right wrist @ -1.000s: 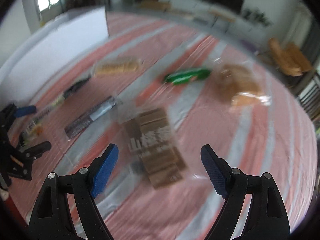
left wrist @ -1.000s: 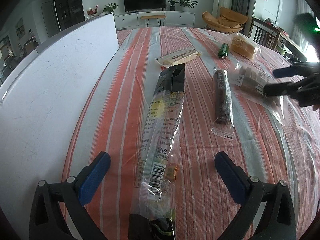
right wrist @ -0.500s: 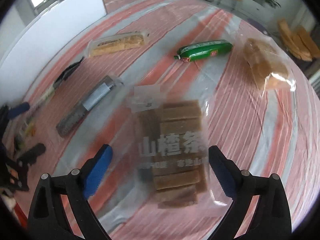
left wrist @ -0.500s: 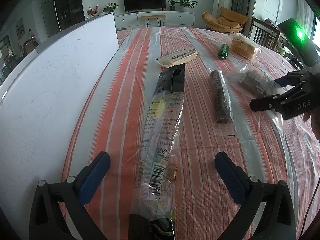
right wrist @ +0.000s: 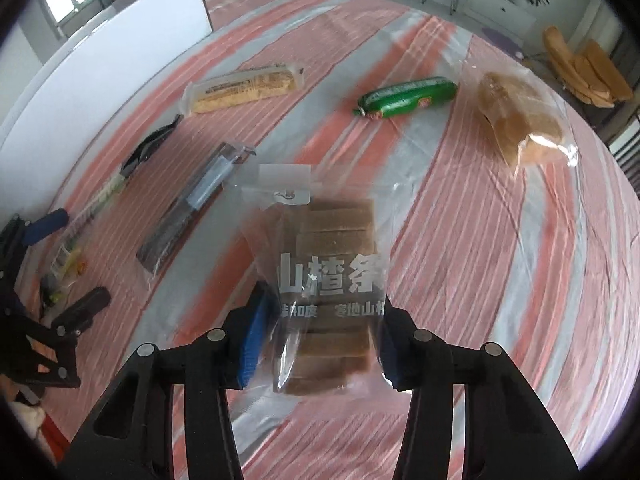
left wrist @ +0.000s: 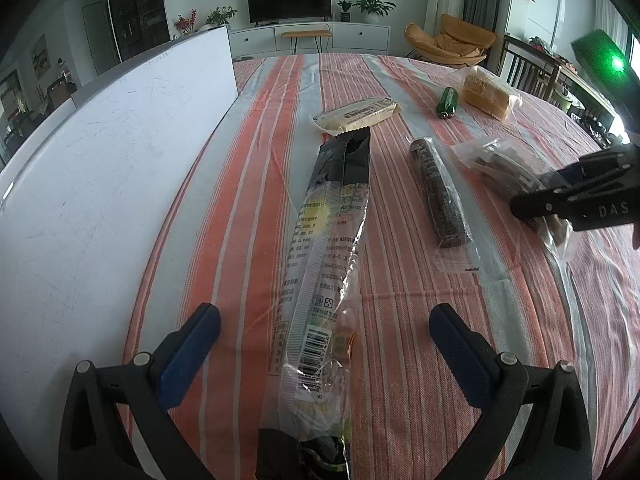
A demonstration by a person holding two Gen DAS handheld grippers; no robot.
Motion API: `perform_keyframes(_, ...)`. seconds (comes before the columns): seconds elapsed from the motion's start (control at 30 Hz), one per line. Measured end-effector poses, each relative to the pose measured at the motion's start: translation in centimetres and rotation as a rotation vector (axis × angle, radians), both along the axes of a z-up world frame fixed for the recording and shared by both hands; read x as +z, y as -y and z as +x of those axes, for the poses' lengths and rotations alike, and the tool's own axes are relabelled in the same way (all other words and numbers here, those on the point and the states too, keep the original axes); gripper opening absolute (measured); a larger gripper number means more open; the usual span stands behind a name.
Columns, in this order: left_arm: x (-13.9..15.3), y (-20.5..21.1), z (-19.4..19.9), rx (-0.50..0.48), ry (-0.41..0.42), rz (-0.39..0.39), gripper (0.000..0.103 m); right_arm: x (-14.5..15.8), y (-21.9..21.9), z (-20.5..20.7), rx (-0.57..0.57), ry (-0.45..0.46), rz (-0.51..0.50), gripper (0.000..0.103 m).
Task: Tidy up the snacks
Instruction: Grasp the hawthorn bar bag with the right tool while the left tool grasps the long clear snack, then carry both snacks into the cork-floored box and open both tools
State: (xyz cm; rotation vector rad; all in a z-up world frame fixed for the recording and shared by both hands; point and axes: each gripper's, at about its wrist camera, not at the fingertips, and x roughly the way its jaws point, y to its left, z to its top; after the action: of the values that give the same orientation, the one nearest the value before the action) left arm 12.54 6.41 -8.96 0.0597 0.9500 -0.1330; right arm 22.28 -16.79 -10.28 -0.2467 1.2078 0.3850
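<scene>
Starting out: right gripper (right wrist: 320, 340) clamps the clear bag of brown hawthorn strips (right wrist: 332, 264); left gripper (left wrist: 320, 336) wide; other snacks lie scattered on the striped counter (right wrist: 460, 240).

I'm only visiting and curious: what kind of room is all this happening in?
Most likely a home living and dining room. A television stands on a low white cabinet with potted plants, an orange lounge chair sits nearby, and packaged snacks lie on a table with a striped cloth.
</scene>
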Motion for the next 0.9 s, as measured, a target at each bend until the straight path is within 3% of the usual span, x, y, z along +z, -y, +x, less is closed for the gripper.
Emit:
perform_keyframes(0.13, 0.2, -0.1, 0.7, -0.038, -0.044, -0.004, 0.103, 0.6, 2.4, -1.2, -0.079, -0.020, 0.122, 0.049)
perform_keyframes(0.23, 1.0, -1.9, 1.8, -0.020, -0.106, -0.136, 0.101, 1.1, 4.4, -3.3, -0.118, -0.031, 0.218, 0.049)
perform_keyframes(0.27, 1.3, -2.7, 2.2, 0.007, -0.123, -0.183, 0.094, 1.1, 4.9, -4.0, -0.123, -0.033, 0.237, 0.049)
perform_keyframes(0.33, 1.6, -3.5, 2.8, 0.045, -0.149, -0.202, 0.081, 1.2, 6.3, -5.9, -0.140, -0.043, 0.299, 0.050)
perform_keyframes(0.5, 1.8, -2.2, 2.3, -0.031, -0.173, -0.076, 0.049, 1.0, 10.2, -10.0, -0.230, -0.076, 0.555, 0.050)
perform_keyframes(0.53, 1.8, -1.9, 2.0, -0.052, -0.167, -0.064, 0.029, 0.8, 11.0, -10.9, -0.262, -0.081, 0.600, 0.050)
perform_keyframes(0.6, 1.9, -1.6, 1.1, -0.072, -0.167, -0.062, 0.023, 0.5, 12.8, -12.3, -0.320, -0.083, 0.642, 0.050)
perform_keyframes(0.67, 2.2, -1.8, 0.1, -0.064, -0.169, -0.125, 0.015, 0.5, 13.8, -13.0, -0.355, -0.076, 0.642, 0.050)
perform_keyframes(0.8, 3.2, -2.7, -3.2, -0.040, -0.159, -0.345, 0.015, 0.8, 15.3, -13.8, -0.383, -0.069, 0.672, 0.050)
perform_keyframes(0.9, 4.3, -2.9, -5.1, -0.040, -0.135, -0.417, 0.015, 1.3, 14.9, -13.3, -0.376, -0.063, 0.673, 0.050)
